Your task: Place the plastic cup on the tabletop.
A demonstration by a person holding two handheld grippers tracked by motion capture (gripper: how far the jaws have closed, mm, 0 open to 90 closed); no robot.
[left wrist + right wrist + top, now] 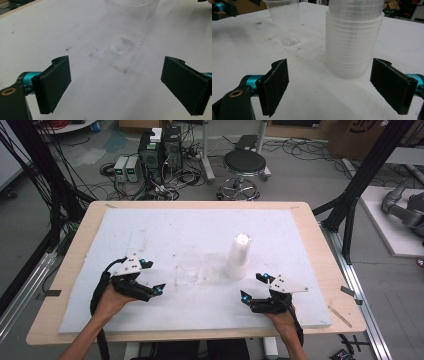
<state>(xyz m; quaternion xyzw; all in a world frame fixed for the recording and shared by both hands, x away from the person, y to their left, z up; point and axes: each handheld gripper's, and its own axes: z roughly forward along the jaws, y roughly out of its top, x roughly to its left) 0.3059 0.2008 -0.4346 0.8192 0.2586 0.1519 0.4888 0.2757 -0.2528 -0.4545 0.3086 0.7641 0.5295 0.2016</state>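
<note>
Stack of clear cups [238, 257]: upright mid-table, long axis vertical, rims up, just ahead of right gripper [251, 287], jaws spread, empty. Single clear cup [190, 266]: upright beside stack, mouth up, apparently just set down. Left gripper [152, 276]: released, empty. Next move, likely: right jaws close around stack to peel another.

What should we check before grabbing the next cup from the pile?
1. Right gripper jaws open: ok.
2. Stack of cups upright on the white board: ok.
3. Stack lies ahead between the right jaws, not yet touched: ok.
4. Left gripper open and holding nothing: ok.
5. Single clear cup stands apart from the stack: ok.
6. Top cup loose enough to lift off: cannot tell.
</note>
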